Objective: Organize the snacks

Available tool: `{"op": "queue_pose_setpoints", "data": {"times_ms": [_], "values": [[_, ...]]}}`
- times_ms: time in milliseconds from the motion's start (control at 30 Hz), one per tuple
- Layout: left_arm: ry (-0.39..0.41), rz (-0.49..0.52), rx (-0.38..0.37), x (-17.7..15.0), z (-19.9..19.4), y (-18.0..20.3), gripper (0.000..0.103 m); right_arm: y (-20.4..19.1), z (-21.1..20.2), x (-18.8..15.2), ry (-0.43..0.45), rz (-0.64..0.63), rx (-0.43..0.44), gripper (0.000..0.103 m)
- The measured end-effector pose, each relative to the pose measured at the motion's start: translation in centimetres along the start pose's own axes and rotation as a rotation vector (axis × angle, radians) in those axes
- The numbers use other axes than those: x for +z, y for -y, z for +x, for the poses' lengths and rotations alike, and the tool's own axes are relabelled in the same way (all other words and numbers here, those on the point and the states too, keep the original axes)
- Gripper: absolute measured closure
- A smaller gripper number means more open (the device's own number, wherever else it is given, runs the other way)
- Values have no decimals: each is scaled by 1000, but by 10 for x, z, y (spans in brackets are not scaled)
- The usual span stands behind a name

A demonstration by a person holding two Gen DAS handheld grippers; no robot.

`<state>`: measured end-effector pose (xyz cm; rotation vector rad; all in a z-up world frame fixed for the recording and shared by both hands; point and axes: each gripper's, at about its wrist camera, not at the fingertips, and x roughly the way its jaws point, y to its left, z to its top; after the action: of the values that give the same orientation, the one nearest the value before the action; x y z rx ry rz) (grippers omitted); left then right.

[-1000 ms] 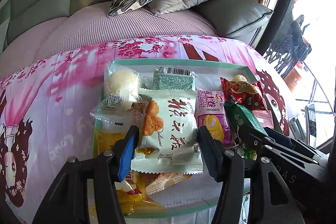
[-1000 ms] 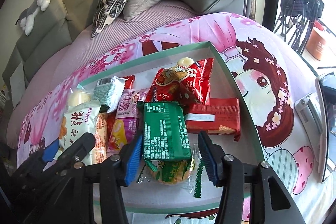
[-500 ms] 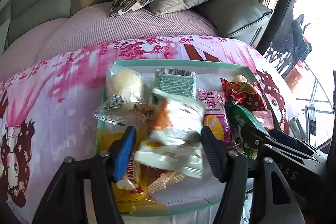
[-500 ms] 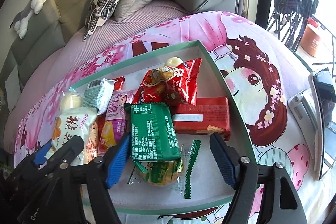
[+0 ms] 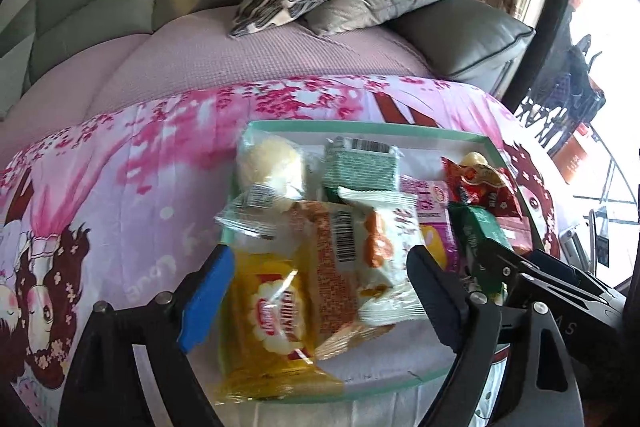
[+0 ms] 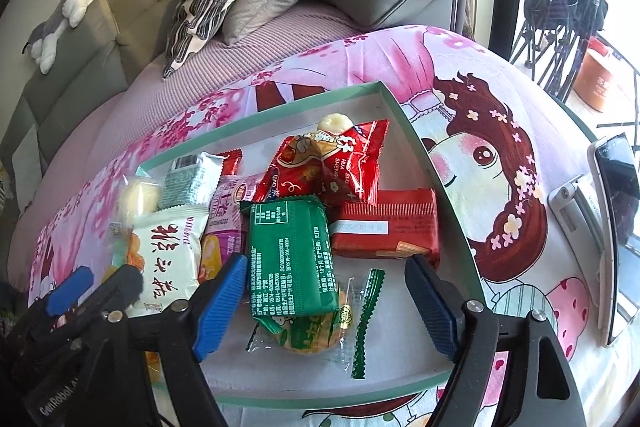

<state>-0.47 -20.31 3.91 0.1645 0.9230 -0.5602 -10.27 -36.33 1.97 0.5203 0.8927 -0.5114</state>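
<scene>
Snacks lay heaped in a shallow green-rimmed tray [image 6: 408,115] on a pink printed cloth, filling the centre of both views.

Left gripper [image 5: 320,291]: jaws apart and opening, pads clear of everything. The white packet [image 5: 384,259] lay tilted between them at lower centre, leaning on an orange-wrapped pack [image 5: 336,283] and a yellow packet [image 5: 272,315]; nothing gripped.

Right gripper [image 6: 324,299]: jaws apart and opening, pads off the green packet [image 6: 288,255], which rested flat on the pile above a clear-wrapped round biscuit [image 6: 316,331]. A red packet [image 6: 384,231] sat just right of it.

Judgement: both hands were at the release step. Best done by letting the jaws finish widening before lifting away, so no pad catches a wrapper edge. The white packet looked unsteady on its neighbours and could slide.
</scene>
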Motion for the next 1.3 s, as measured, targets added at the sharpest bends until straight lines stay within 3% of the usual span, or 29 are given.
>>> {"op": "queue_pose_setpoints", "data": {"times_ms": [133,400,633,933,1300], "values": [[31,-38,52,1,-5,-12,3,1,0,0,6,-1,-7,0],[61,-129,168,-3,-10,-42,2,-7,-2,-1,20,-44,8,0],[69,-104,342,-10,-18,-46,3,-19,-10,-6,35,-101,15,0],[65,-69,405,-31,-29,-45,2,-38,-26,-23,59,-170,40,0],[-21,-122,437,-68,-29,-68,3,-55,-41,-51,36,-223,72,0]]}}
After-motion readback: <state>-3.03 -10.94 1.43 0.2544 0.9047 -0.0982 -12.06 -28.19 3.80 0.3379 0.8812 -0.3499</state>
